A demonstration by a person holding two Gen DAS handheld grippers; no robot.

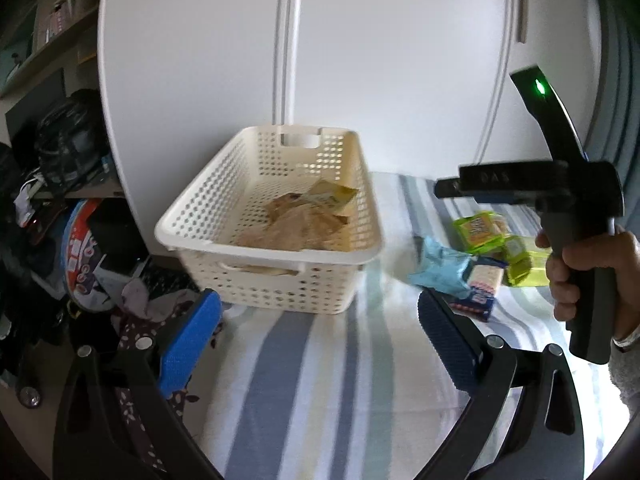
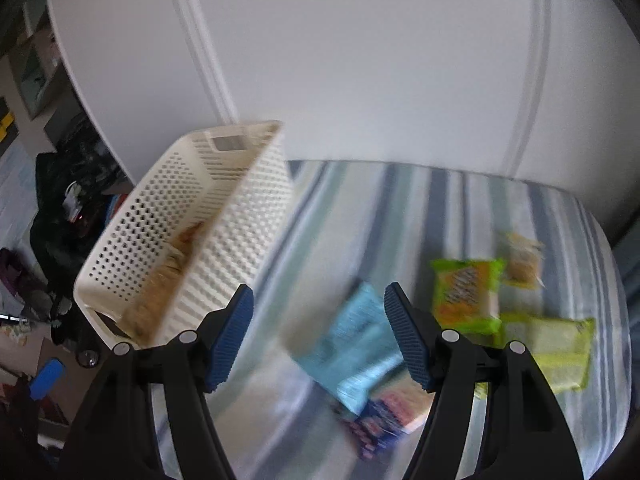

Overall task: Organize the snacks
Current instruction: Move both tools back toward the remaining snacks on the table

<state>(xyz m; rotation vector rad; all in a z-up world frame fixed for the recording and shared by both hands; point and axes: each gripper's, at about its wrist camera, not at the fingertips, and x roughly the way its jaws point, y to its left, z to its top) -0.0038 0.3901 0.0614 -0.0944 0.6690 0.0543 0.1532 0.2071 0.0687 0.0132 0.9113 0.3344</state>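
Note:
A cream perforated basket [image 1: 276, 216] [image 2: 188, 240] stands on the striped bedcover and holds tan and yellow snack packets [image 1: 308, 216]. Right of it lie loose snacks: a light blue packet [image 1: 440, 268] [image 2: 356, 352], a blue-and-white cracker pack [image 1: 480, 284] [image 2: 384, 416], a green-and-orange packet [image 1: 478, 230] [image 2: 468, 296] and yellow-green packets [image 1: 524, 260] [image 2: 556, 348]. My left gripper [image 1: 316, 344] is open and empty, in front of the basket. My right gripper [image 2: 320, 340] is open and empty, above the light blue packet. A hand [image 1: 588, 276] holds the right gripper's handle.
White wardrobe doors [image 1: 360, 60] rise behind the bed. Left of the bed, the floor is piled with dark bags, clothes and a round tin [image 1: 80, 252]. Shelves [image 1: 40, 32] stand at the far left. The striped bedcover [image 1: 300, 380] spreads in front.

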